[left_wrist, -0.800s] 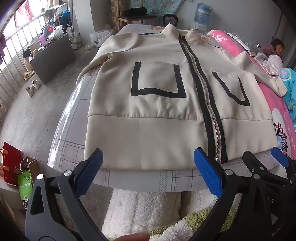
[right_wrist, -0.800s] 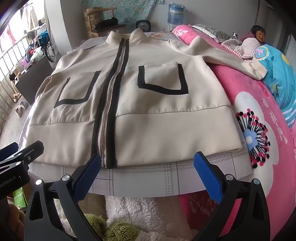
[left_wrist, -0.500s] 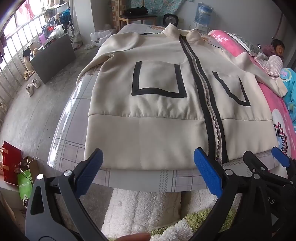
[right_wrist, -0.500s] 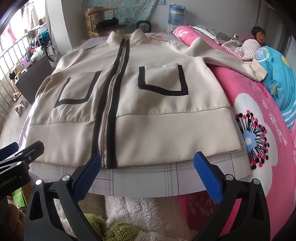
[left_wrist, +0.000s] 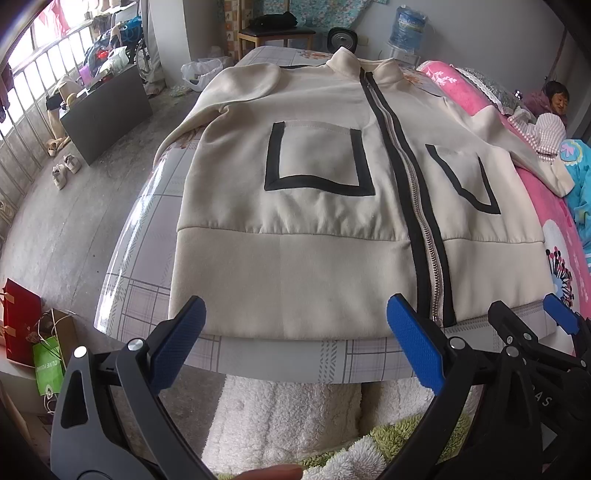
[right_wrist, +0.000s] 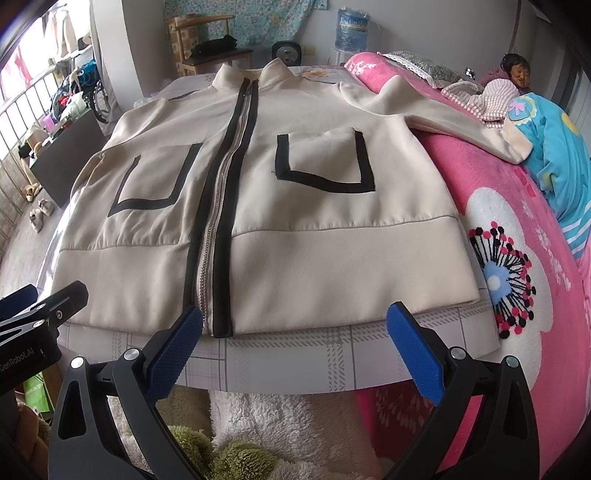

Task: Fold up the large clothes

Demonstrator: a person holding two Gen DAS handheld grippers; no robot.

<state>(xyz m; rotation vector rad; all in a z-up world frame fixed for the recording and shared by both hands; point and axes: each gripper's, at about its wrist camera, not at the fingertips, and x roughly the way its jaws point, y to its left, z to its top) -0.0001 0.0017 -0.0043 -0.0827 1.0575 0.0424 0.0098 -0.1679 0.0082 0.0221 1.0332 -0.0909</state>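
Grey concrete floor (left_wrist: 74, 229), barred window (left_wrist: 33, 122) — bright daylight, wooden chair (left_wrist: 275, 35), pink blanket (right_wrist: 517, 229), water jug (left_wrist: 408, 24)

A lived-in home bedroom. A bed (right_wrist: 524, 229) with a pink flowered blanket fills the right side, a person (right_wrist: 517, 72) lying at its far end. Shoes (left_wrist: 66, 170) sit on the bare floor beside a barred window (left_wrist: 26, 110) (laundry hanging there), and a water-cooler bottle (left_wrist: 408, 24) stands by the wall.

Jacket (left_wrist: 295, 266) on table (left_wrist: 288, 360) (blanket (right_wrist: 524, 229) rt)
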